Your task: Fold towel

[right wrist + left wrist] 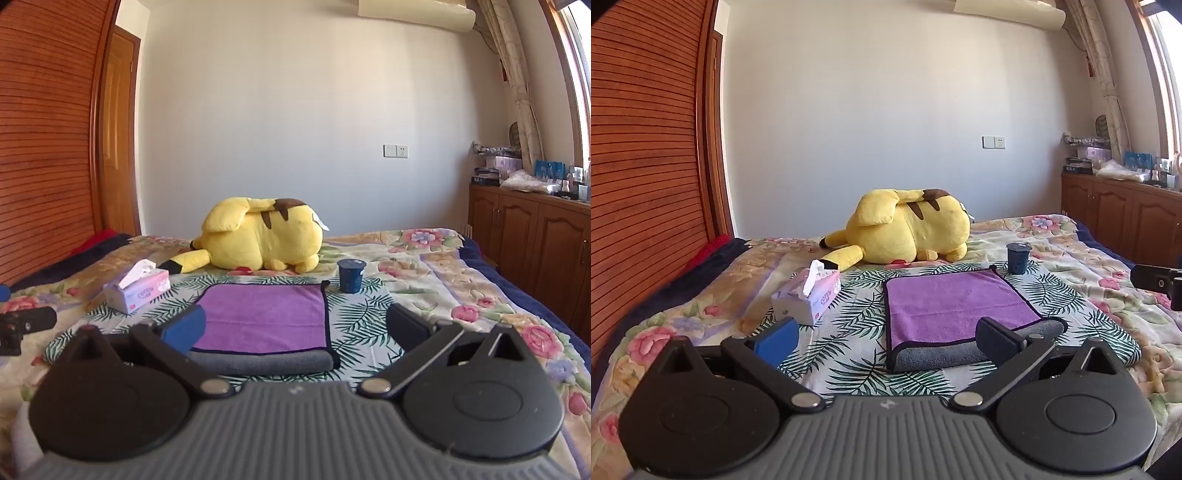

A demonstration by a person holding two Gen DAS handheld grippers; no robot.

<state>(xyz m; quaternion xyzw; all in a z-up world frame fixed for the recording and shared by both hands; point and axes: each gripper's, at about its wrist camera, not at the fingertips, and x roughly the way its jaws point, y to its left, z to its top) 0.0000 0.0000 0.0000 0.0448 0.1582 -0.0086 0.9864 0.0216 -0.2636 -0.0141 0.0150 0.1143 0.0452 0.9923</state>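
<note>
A purple towel (953,306) with a grey underside and dark trim lies folded on the leaf-print cloth on the bed; its near edge shows a grey fold. It also shows in the right wrist view (264,317). My left gripper (886,338) is open and empty, hovering before the towel's near left edge. My right gripper (295,326) is open and empty, before the towel's near right edge. The right gripper's tip shows at the right edge of the left wrist view (1160,282); the left gripper's tip shows at the left edge of the right wrist view (22,325).
A yellow plush toy (905,232) lies behind the towel. A tissue box (807,297) stands to the left and a dark blue cup (1017,258) at the towel's far right corner. A wooden wardrobe (646,147) stands left and wooden cabinets (1119,218) right.
</note>
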